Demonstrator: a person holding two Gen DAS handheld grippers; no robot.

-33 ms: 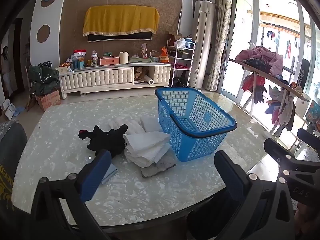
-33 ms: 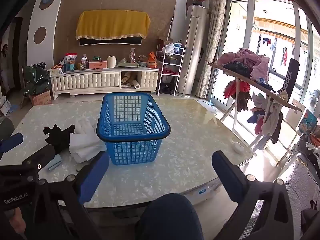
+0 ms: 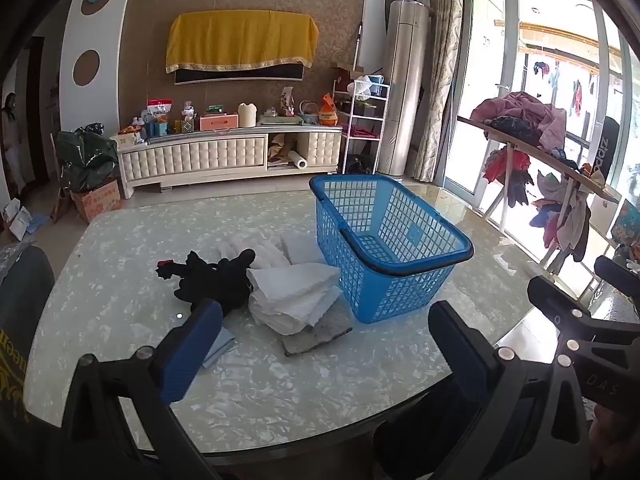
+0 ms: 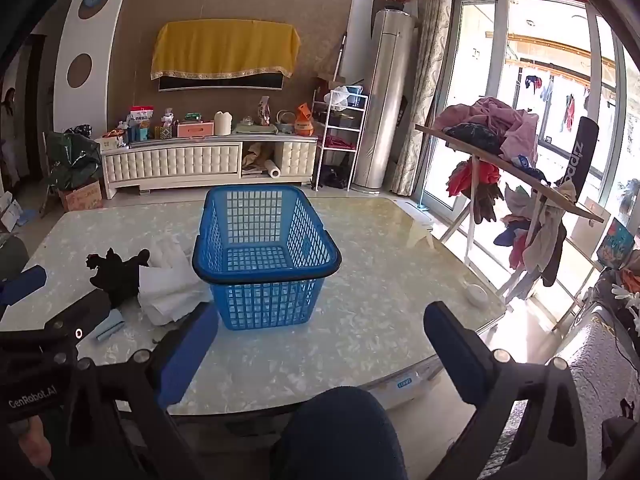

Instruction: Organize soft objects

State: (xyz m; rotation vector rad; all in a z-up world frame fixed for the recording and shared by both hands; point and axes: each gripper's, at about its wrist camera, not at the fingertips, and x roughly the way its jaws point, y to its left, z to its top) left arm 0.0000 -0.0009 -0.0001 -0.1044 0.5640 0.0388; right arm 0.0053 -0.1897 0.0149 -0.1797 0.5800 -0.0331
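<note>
A blue plastic basket [image 3: 390, 248] stands empty on the marble table [image 3: 120, 280]; it also shows in the right wrist view [image 4: 266, 256]. Left of it lie a black plush toy [image 3: 216, 276], a stack of white folded cloths [image 3: 294, 296], a grey cloth [image 3: 316, 340] and a light blue cloth [image 3: 220, 346]. My left gripper [image 3: 320, 344] is open and empty, near the table's front edge, short of the pile. My right gripper [image 4: 320, 344] is open and empty, in front of the basket. The plush toy [image 4: 116, 272] and white cloths [image 4: 168, 288] show at left in the right wrist view.
A small white object [image 4: 476, 294] lies near the table's right edge. A clothes rack [image 4: 520, 184] loaded with garments stands to the right. A TV cabinet [image 3: 228, 156] lines the far wall. A person's knee [image 4: 340, 432] is below the table edge.
</note>
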